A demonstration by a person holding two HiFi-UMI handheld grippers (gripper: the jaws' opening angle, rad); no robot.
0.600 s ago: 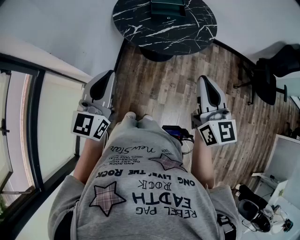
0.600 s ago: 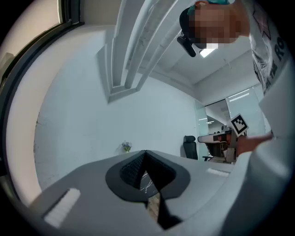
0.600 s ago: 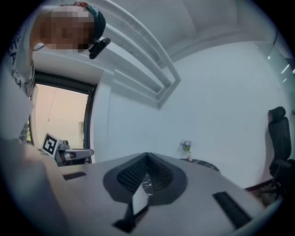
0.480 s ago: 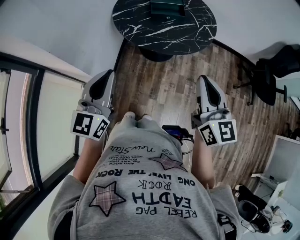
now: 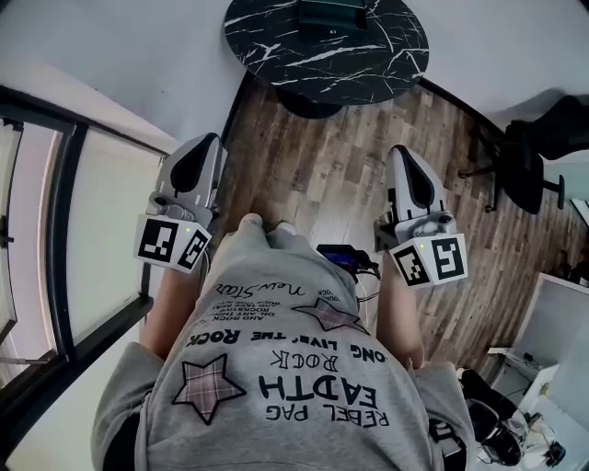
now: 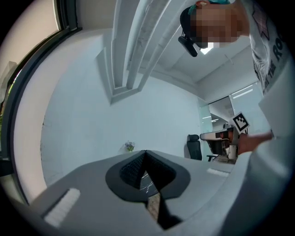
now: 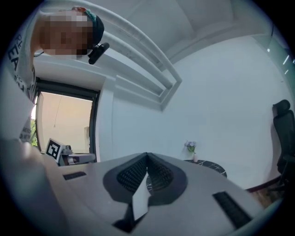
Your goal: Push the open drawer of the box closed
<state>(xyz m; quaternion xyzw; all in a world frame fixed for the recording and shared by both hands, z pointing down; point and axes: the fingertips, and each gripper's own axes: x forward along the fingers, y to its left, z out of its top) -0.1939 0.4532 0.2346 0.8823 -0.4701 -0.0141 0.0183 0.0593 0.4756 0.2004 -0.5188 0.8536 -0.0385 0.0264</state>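
A dark green box (image 5: 329, 13) stands at the far edge of a round black marble table (image 5: 368, 60) at the top of the head view; how far its drawer stands out is too small to tell. Both grippers hang at waist height over the wooden floor, well short of the table. My left gripper (image 5: 204, 145) is shut with nothing in it, its jaws meeting in the left gripper view (image 6: 145, 154). My right gripper (image 5: 402, 155) is also shut and empty (image 7: 147, 156). The table's edge (image 7: 209, 167) and a small flower vase (image 7: 191, 149) show beyond the right jaws.
A dark window frame (image 5: 64, 212) runs along the left. A black office chair (image 5: 529, 152) stands at the right, with cables and gear on the floor (image 5: 502, 432) at lower right. Wooden floor (image 5: 322, 175) lies between me and the table.
The head view has shifted slightly. Both grippers stay shut and almost where they were, the left one a touch higher in the picture.
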